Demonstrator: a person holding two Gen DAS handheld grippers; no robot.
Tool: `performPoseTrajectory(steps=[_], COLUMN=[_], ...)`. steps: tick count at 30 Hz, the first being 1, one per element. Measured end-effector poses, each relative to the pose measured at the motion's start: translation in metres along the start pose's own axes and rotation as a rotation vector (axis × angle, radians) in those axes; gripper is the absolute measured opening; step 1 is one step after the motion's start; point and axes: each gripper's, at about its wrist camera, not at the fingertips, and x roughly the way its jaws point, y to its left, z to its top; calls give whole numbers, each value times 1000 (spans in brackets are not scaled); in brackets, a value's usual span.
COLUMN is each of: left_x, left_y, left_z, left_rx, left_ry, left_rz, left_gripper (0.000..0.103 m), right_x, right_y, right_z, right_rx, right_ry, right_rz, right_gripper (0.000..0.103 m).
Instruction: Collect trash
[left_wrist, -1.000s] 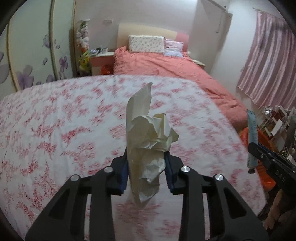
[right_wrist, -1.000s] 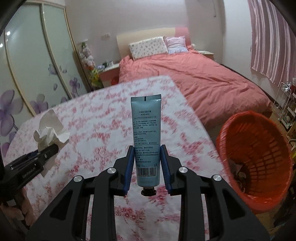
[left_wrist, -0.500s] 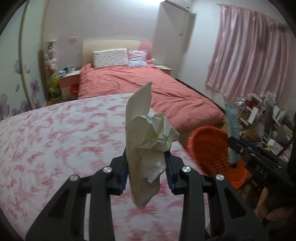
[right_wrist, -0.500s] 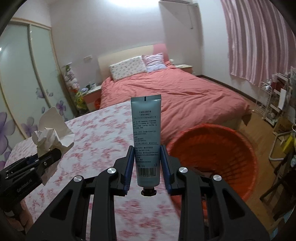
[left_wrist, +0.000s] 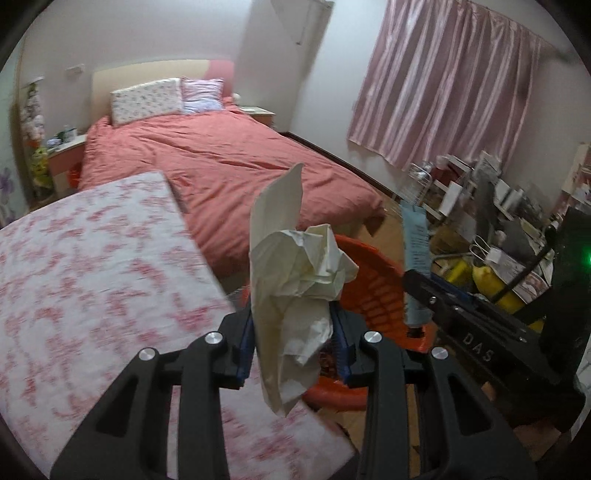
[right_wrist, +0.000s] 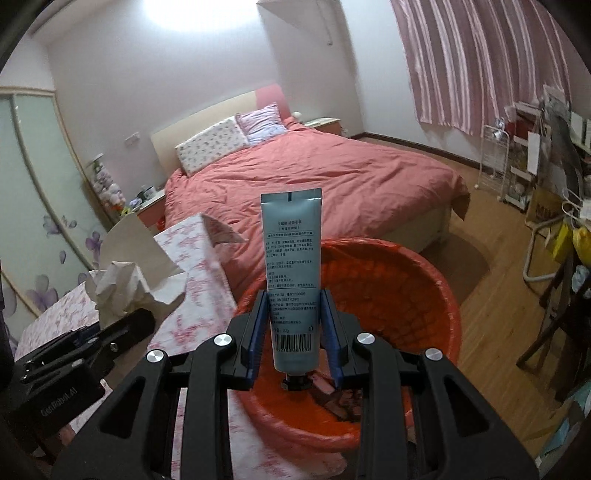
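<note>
The left gripper (left_wrist: 293, 341) has its blue-padded fingers (left_wrist: 245, 341) closed on a crumpled cream tissue (left_wrist: 295, 280), which stands up between them with one flat corner rising highest and a loose tail hanging below the pads. In the left wrist view the tissue sits in front of the near left rim of the orange basket (left_wrist: 373, 273), just past the right edge of the pink floral tablecloth (left_wrist: 92, 266). The right gripper (right_wrist: 295, 334) has its fingers (right_wrist: 255, 332) clamped on the lower part of a pale blue tube (right_wrist: 292, 273), held upright with its dark cap down and its crimped end up; printed text and a barcode face the camera. The tube is positioned over the near side of the basket opening, and dark, indistinct scraps (right_wrist: 340, 400) lie on the basket floor just beyond the cap. From the left wrist view the same tube (left_wrist: 415, 258) appears at right, above the far right rim of the basket. A bed with a salmon duvet (right_wrist: 314, 177) lies beyond, two pillows (right_wrist: 229, 142) at its far end. Pink curtains (left_wrist: 454, 81) hang on the right wall, above cluttered shelving (left_wrist: 498, 206).
</note>
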Motion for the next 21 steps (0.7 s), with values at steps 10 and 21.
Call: performPoseTrajectory(steps=[10,21], left_x=[71,12], left_y=[-8,33], left_z=[2,-23], left_rx=[-8,-21], left_ry=[92,14], left_rz=[-6,124], left_gripper=[65,89], right_x=[41,-7], right_y=[-43,-17], right_z=[4,-8], right_rx=[98,-9], right_ry=[64,-47], right_rz=[16,-157], right_gripper=[44,94])
